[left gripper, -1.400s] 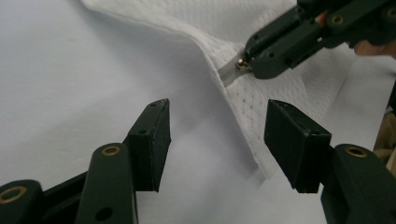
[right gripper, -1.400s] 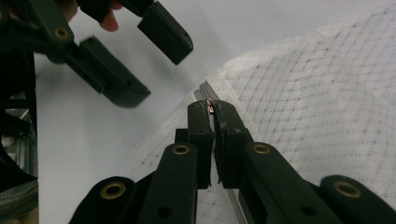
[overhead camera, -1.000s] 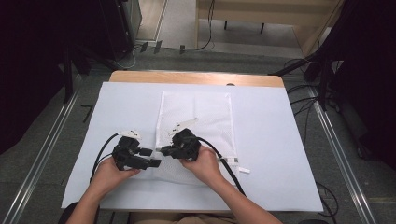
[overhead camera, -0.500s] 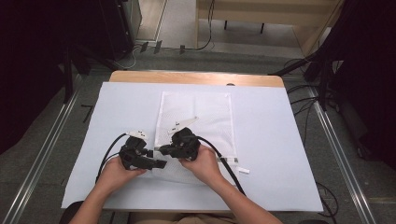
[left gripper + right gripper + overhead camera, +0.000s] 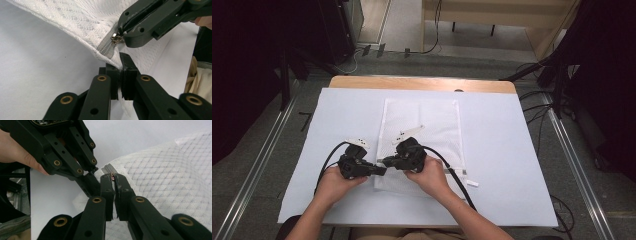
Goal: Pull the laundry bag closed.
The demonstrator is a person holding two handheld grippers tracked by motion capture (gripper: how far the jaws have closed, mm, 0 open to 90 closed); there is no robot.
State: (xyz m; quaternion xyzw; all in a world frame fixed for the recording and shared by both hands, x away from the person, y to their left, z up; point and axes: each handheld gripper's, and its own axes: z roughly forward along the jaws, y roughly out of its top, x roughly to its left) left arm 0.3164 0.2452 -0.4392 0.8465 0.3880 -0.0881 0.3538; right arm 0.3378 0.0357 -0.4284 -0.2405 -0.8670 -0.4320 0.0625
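Since the earlier frames the left gripper [image 5: 379, 170] has just been closing its jaws, and they are now pinched on the near-left corner of the white mesh bag [image 5: 432, 125], with the fabric edge between the pads, as the left gripper view [image 5: 121, 75] shows. The hands sit where they were, and the bag lies as before on the white table cover [image 5: 512, 150], a little left of the middle and nearer the person, its near-left corner lifted slightly off the cover.

Just right of it, the right gripper [image 5: 385, 161] is clamped on the small metal zipper pull [image 5: 115, 38] at the end of the grey zipper tape [image 5: 107, 46]; in its own view [image 5: 114, 178] the jaws meet with only a sliver of the pull visible between them.

From above, both sets of jaws meet tip to tip and cover the corner, so the zipper cannot be made out there. The bag's near edge is hidden under the right hand [image 5: 429, 172]. The contents of the bag, two pale strips near its middle, are too faint to identify.
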